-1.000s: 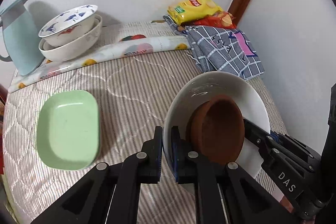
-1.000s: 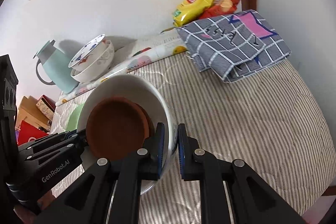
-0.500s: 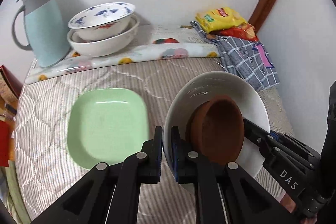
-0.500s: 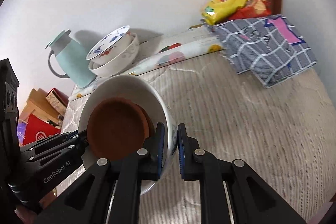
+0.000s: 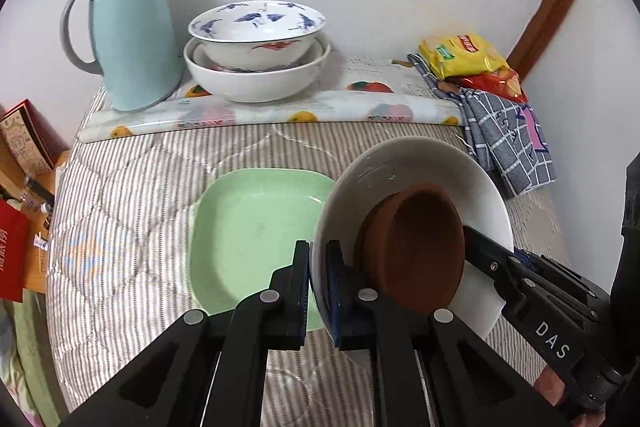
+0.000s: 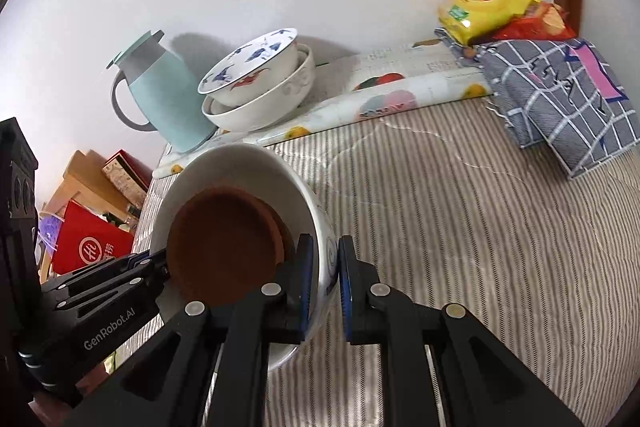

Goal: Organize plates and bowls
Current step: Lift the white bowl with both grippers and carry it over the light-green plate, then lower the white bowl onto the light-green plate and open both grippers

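Both grippers hold one white bowl (image 5: pixel 424 167) by opposite rims, above the striped bed. A brown dish (image 5: pixel 420 247) lies inside it. My left gripper (image 5: pixel 318 267) is shut on the bowl's left rim. My right gripper (image 6: pixel 323 267) is shut on the right rim of the bowl (image 6: pixel 240 167), where the brown dish (image 6: pixel 224 247) also shows. A green square plate (image 5: pixel 248 231) lies on the bed just left of and below the bowl. Two stacked bowls (image 5: pixel 256 67) stand at the back; they also show in the right wrist view (image 6: pixel 260 83).
A pale blue jug (image 5: pixel 128 31) stands left of the stacked bowls on a fruit-print mat (image 5: pixel 280 111). A checked cloth (image 5: pixel 500 131) and snack packets (image 5: pixel 468 59) lie at the back right. Boxes and a red bag (image 6: pixel 88 247) stand beyond the bed's left edge.
Both grippers carried the bowl with the brown dish leftward and toward the back. The green plate, jug and stacked bowls now appear nearer and more central.
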Available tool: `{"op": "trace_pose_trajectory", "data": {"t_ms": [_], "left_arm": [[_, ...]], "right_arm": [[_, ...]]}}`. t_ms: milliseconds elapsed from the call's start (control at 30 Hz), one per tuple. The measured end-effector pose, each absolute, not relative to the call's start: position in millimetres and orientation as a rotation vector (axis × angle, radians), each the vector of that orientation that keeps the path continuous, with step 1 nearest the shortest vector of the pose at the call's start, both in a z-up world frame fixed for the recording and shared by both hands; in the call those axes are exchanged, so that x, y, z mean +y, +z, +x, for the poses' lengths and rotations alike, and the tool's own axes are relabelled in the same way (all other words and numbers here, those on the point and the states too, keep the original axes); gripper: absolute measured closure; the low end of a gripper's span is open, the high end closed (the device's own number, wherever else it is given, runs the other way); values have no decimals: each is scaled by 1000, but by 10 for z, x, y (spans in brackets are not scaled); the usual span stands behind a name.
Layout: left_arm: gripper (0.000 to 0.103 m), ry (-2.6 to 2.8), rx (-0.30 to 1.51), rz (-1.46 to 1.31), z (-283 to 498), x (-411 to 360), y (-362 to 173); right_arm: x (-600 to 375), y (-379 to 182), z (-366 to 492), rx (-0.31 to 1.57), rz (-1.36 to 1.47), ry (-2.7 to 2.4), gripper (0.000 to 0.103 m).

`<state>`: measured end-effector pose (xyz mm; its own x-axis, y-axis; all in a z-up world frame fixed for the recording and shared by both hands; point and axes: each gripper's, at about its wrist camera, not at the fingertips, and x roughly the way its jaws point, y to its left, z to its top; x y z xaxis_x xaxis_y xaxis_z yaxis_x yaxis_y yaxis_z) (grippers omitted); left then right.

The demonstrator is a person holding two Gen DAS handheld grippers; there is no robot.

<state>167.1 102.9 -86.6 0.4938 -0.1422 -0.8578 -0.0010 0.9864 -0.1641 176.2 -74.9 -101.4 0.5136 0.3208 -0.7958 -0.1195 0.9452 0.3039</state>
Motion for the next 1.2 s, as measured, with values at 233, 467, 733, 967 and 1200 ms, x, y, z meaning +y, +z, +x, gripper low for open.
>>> {"op": "trace_pose_trajectory", "data": {"t_ms": [233, 467, 733, 967, 1200], "left_arm": [[94, -52, 1049, -168, 1709, 1246, -887], [94, -16, 1079, -195, 1726, 1472, -1070], [94, 21, 1119, -208, 1790, 1636, -1370], [94, 20, 1146, -230, 1917, 1689, -1545], [92, -3, 1146, -248, 1964, 1720, -1569]], "right_arm": [[-518, -1027, 1855, 997, 209, 299, 91], [-280, -1174, 1957, 1030, 195, 331, 91], [-4, -1450, 2081, 1092, 168, 357, 91], [23, -1661, 2228, 1135, 167, 361, 91], [25, -1720, 2320, 1146, 183, 382, 89]]}}
